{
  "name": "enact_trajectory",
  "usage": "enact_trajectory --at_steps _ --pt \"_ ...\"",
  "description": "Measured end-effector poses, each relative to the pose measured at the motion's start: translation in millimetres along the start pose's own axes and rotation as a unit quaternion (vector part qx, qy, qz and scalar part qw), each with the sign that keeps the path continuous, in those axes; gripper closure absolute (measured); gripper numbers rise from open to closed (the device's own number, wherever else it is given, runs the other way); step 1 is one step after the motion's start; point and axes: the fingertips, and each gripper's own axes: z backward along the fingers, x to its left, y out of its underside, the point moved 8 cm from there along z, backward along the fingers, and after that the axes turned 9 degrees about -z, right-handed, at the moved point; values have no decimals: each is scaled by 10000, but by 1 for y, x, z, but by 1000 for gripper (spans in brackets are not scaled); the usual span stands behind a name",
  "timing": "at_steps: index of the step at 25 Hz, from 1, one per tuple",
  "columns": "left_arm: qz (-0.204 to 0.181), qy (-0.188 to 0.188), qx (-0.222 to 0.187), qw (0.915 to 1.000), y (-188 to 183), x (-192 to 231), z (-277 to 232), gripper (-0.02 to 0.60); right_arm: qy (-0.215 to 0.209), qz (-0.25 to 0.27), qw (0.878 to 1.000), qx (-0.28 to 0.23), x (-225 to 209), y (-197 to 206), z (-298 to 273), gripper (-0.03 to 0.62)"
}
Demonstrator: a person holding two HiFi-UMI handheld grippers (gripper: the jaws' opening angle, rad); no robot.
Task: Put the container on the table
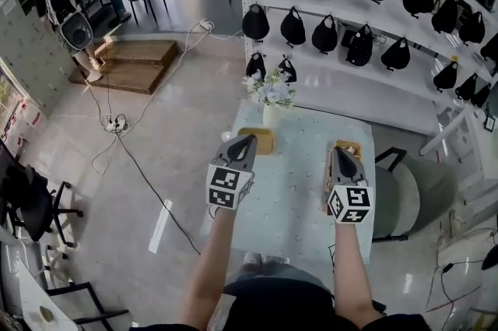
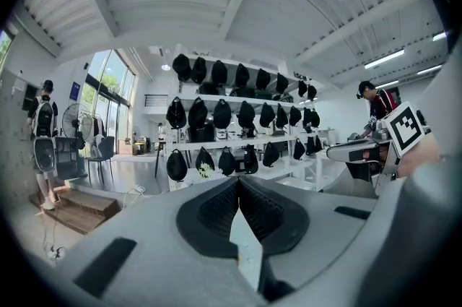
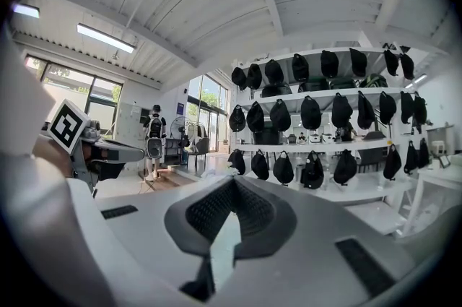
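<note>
The left claw (image 1: 249, 139) (image 2: 238, 180) is pinched together at the tips with nothing between its ribbed pads. The right claw (image 3: 232, 181) (image 1: 338, 152) is the same, tips meeting and empty. In the head view both are held out side by side over a pale speckled table (image 1: 296, 197), well apart from each other.

A shallow tan container (image 1: 265, 142) lies flat on the table near its far end, just in front of a vase of pale flowers (image 1: 271, 92). The left claw's tip overlaps the container's left part in that view; whether they touch cannot be told. A second tan wooden piece (image 1: 354, 148) lies under the right claw, mostly covered by it. Beyond the table stand white shelves (image 1: 366, 84) hung with black bags (image 1: 292, 27).
</note>
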Motion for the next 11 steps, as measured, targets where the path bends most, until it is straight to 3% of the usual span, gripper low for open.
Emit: enact_trajectory --at_steps 11 --pt "20 19 44 10000 3 -3 2 572 -17 -3 10000 58 4 2 3 597"
